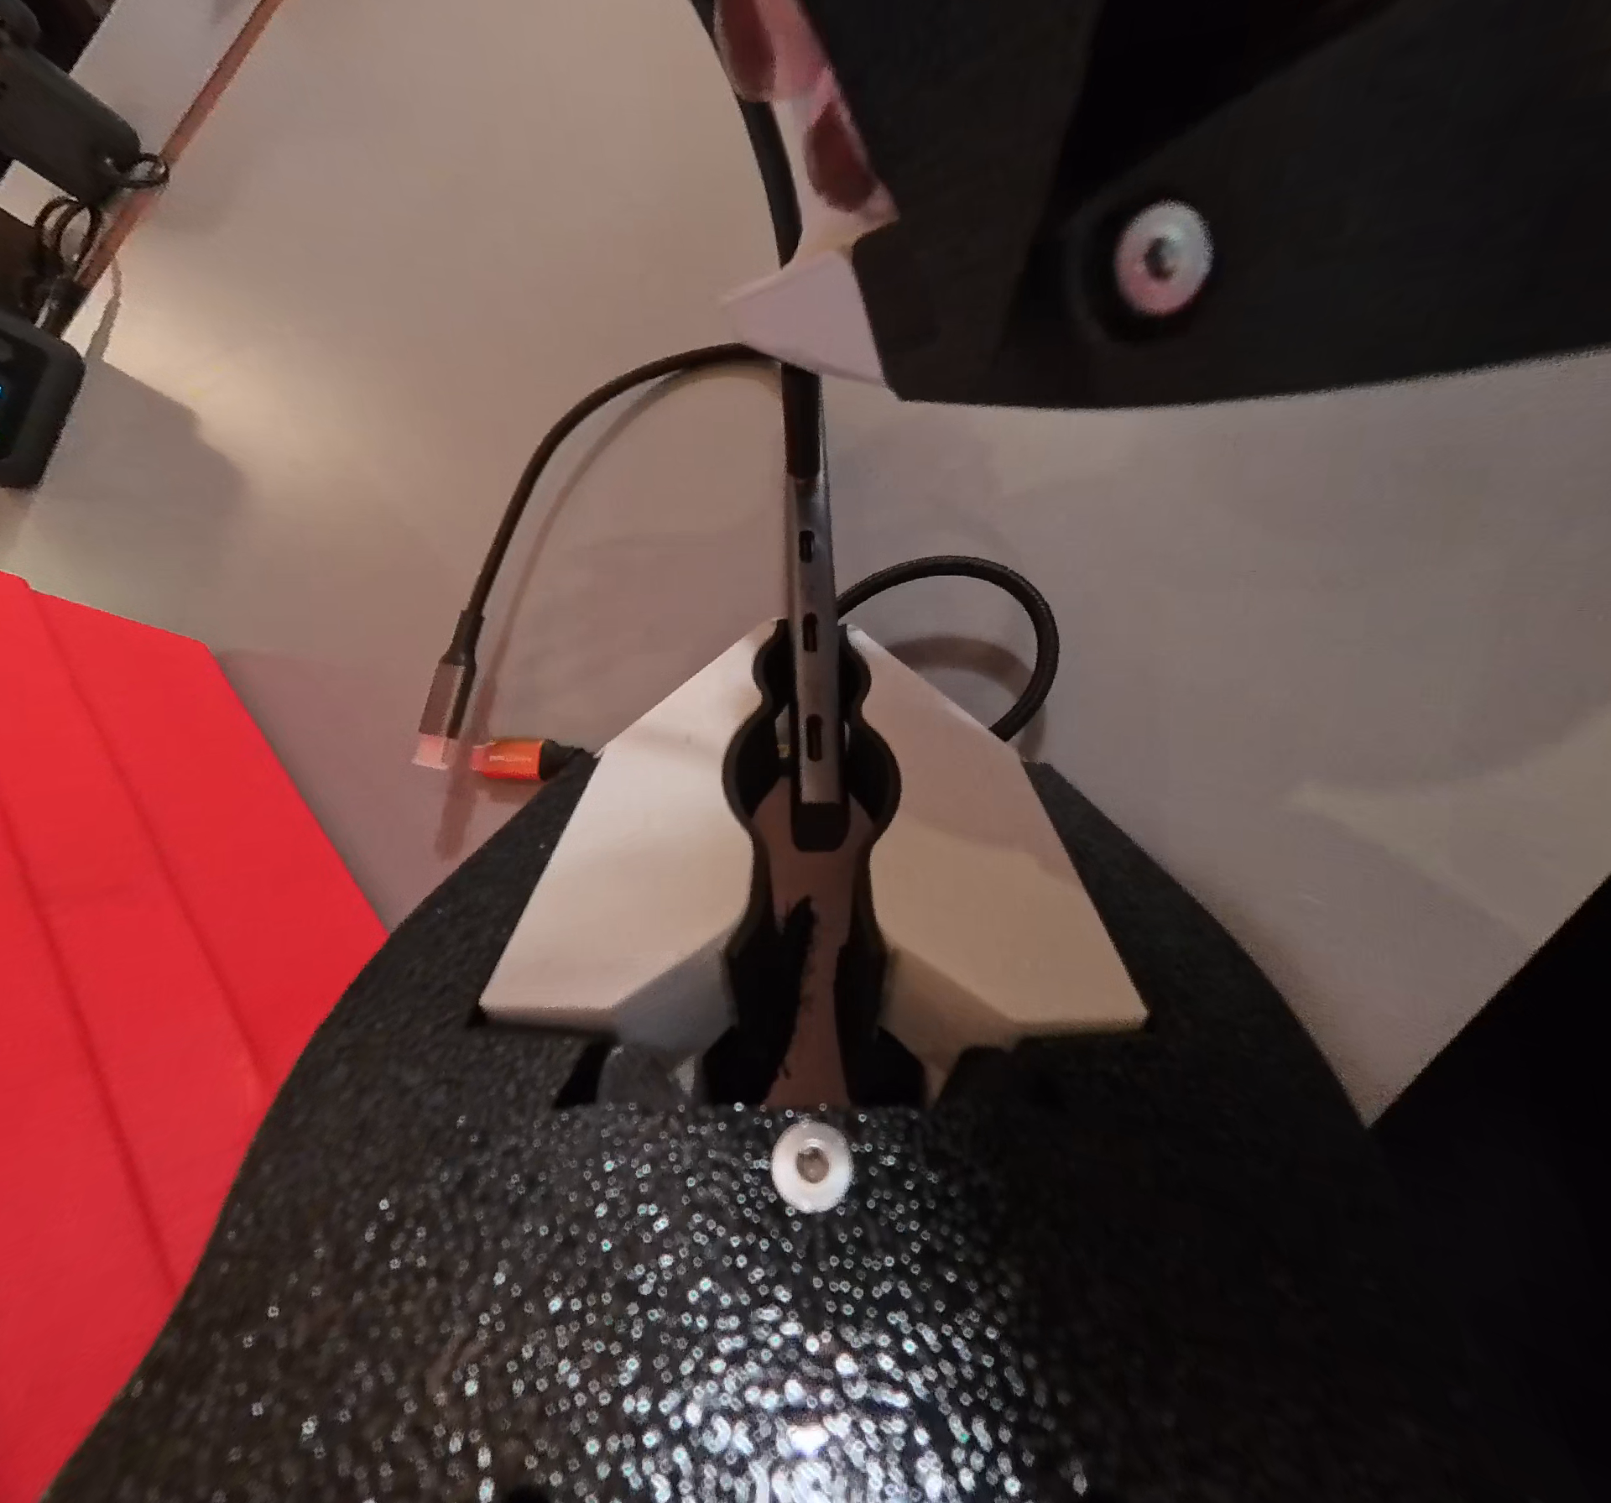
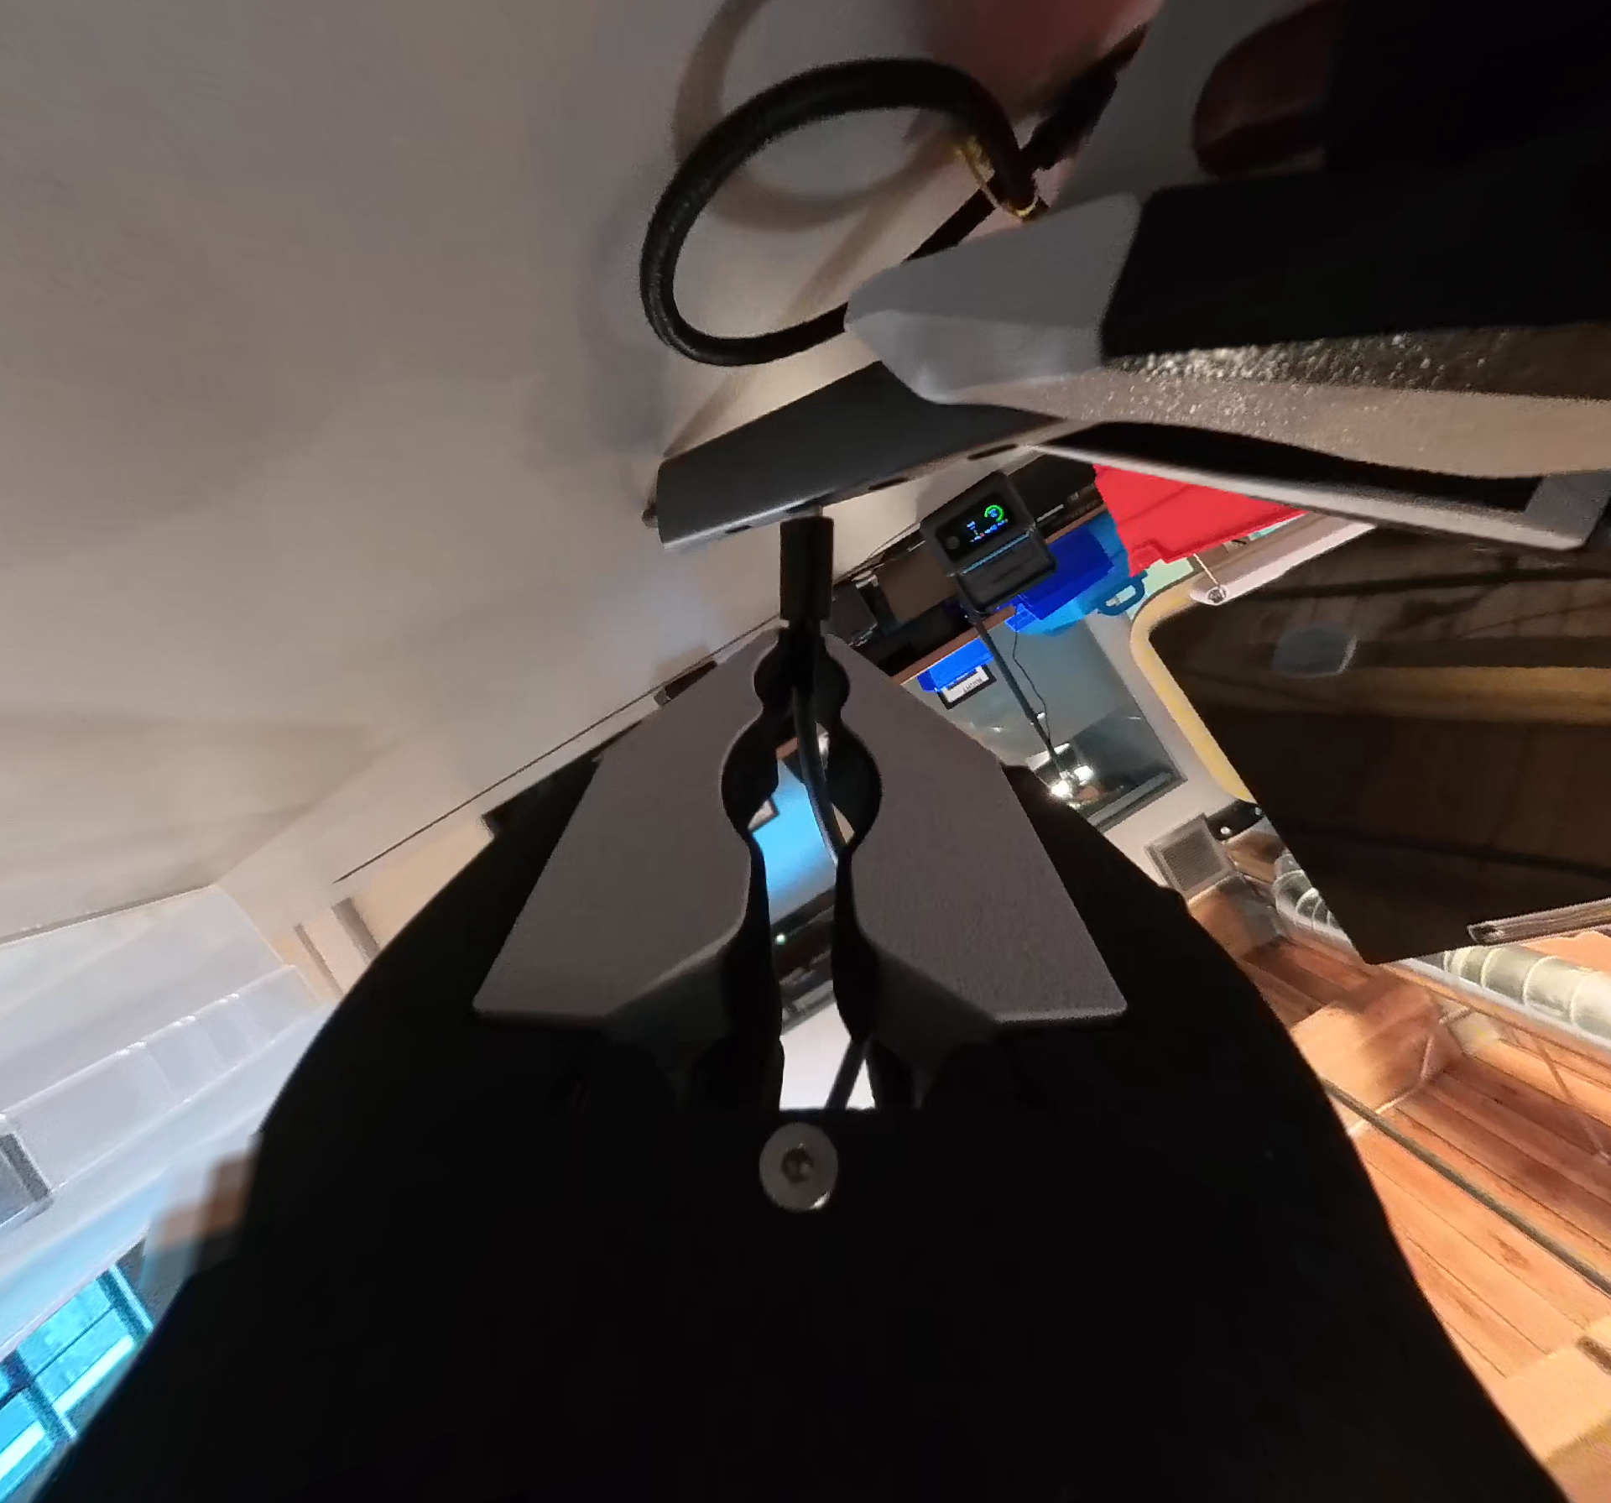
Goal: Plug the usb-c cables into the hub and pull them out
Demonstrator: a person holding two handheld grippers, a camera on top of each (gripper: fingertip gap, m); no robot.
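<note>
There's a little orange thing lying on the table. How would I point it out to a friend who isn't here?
Start at the pale table and find the red sheet at its near left. Just right of the sheet's top corner, beside the left gripper, two cable ends lie side by side. The one you mean is the orange plug, lying flat; its neighbour is a silver plug on a black cable.

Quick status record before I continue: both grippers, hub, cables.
left gripper: shut on the hub, held edge-on above the table
right gripper: shut on a black cable, plug at the hub's edge; seating not visible
spare cables: silver plug and orange plug lying loose on the table
free ports: three visible along the hub's edge
</note>
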